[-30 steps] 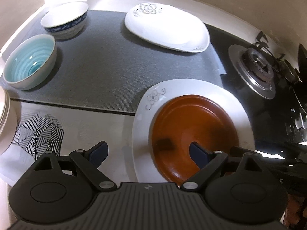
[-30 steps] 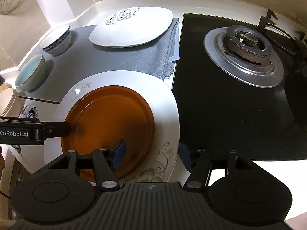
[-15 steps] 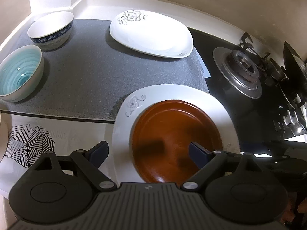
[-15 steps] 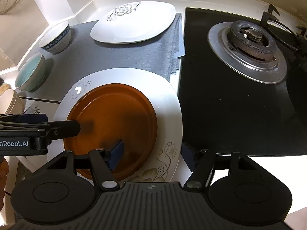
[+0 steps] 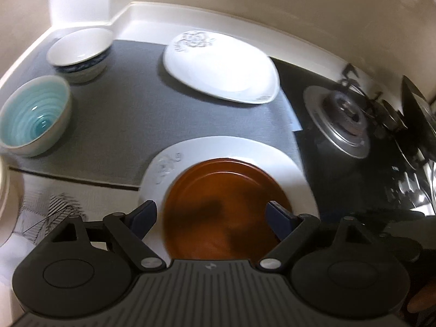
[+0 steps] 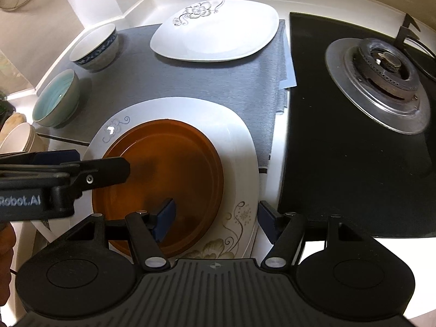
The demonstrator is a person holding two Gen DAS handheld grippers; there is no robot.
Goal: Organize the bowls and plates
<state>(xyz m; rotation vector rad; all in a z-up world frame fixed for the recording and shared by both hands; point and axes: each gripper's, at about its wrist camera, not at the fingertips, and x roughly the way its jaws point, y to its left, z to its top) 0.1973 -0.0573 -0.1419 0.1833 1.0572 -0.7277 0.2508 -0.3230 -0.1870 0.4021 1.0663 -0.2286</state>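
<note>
In the left wrist view, the left gripper [image 5: 209, 215] stood wide open over the brown plate [image 5: 226, 207], low in the frame, which lay on a white plate [image 5: 218, 150]. Two bowls [image 5: 32, 114] sat at the upper left.

In the right wrist view, the right gripper [image 6: 215, 218], its jaws having just opened, straddled the white plate's [image 6: 239, 147] near rim without pressing. Only here the rim flowers showed. The plates looked stiff, glossy and fragile; the rim seemed the best hold.
</note>
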